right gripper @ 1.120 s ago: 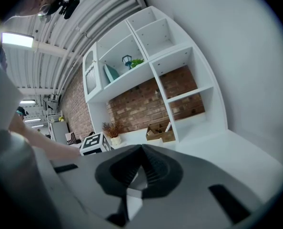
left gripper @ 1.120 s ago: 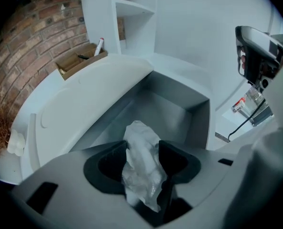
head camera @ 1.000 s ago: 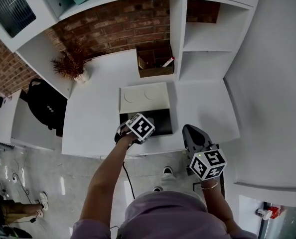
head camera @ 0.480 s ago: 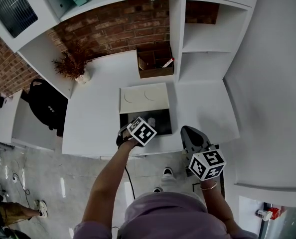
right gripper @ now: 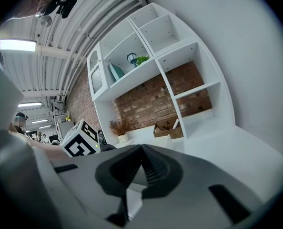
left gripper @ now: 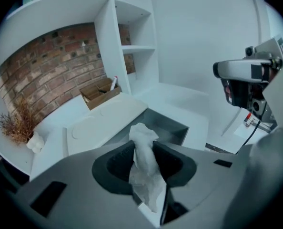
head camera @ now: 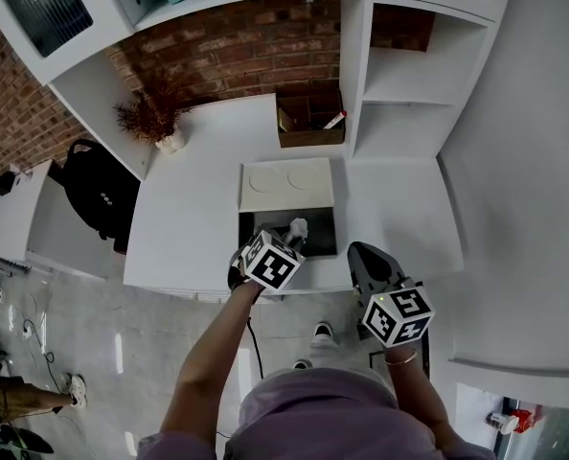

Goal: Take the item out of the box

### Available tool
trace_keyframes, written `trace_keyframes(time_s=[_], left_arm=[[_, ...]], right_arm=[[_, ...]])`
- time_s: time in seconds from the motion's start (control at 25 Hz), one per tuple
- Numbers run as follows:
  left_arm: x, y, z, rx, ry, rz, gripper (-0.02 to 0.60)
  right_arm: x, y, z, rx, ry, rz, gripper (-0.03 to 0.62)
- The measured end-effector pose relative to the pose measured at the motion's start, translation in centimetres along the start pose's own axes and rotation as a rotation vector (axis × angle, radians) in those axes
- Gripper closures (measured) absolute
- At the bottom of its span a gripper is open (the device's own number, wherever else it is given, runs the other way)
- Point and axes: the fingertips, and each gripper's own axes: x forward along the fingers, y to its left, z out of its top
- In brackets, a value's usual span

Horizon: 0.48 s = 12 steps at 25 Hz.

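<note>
A black box (head camera: 316,235) sits open on the white counter, its white lid (head camera: 286,184) lying flat behind it. My left gripper (head camera: 289,238) hovers over the box's front left, shut on a crumpled white item (head camera: 297,227). In the left gripper view this white item (left gripper: 142,149) stands pinched upright between the jaws, above the box (left gripper: 174,126) and the lid (left gripper: 101,120). My right gripper (head camera: 360,251) is near the counter's front edge, right of the box. In the right gripper view its jaws (right gripper: 141,168) meet with nothing between them.
A cardboard box (head camera: 308,123) holding a red-capped thing stands at the back under the brick wall. A dried plant in a white vase (head camera: 156,123) is at the back left. A black backpack (head camera: 98,199) rests on the lower side ledge. Shelf uprights (head camera: 356,75) rise at the right.
The left gripper has come up and back from inside the box, and the white item now shows in its jaws. The right gripper has stayed where it was.
</note>
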Motion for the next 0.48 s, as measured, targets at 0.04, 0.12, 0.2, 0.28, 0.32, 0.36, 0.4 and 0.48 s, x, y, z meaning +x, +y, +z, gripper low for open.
trace_keyframes(time_s=[0.04, 0.12, 0.2, 0.28, 0.32, 0.36, 0.4, 0.48], left_arm=[[-0.6, 0.1, 0.2, -0.014, -0.021, 0.011, 0.451], [-1.7, 0.4, 0.7, -0.044, -0.067, 0.032, 0.451], [-2.8, 0.6, 1.1, -0.073, -0.111, 0.05, 0.451], [-3.8, 1.0, 1.4, -0.106, -0.15, 0.065, 0.451], [-4.4, 1.3, 1.4, -0.124, -0.17, 0.073, 0.451], [-5.0, 1.5, 1.5, -0.142, -0.191, 0.081, 0.451], [-5.6, 1.7, 1.6, -0.16, -0.212, 0.089, 0.451], [-6.7, 2.0, 1.7, -0.197, -0.252, 0.102, 0.451]], right_arm=[[0.0, 0.2, 0.0, -0.002, 0.0, 0.004, 0.592], [0.0, 0.4, 0.0, -0.007, -0.001, 0.01, 0.592], [0.0, 0.6, 0.1, -0.01, 0.0, 0.014, 0.592], [0.0, 0.8, 0.2, -0.013, 0.0, 0.017, 0.592], [0.0, 1.0, 0.3, -0.014, 0.0, 0.019, 0.592], [0.0, 1.1, 0.3, -0.015, -0.002, 0.02, 0.592], [0.0, 1.2, 0.4, -0.017, -0.003, 0.022, 0.592], [-0.1, 1.3, 0.6, -0.022, -0.007, 0.023, 0.592]])
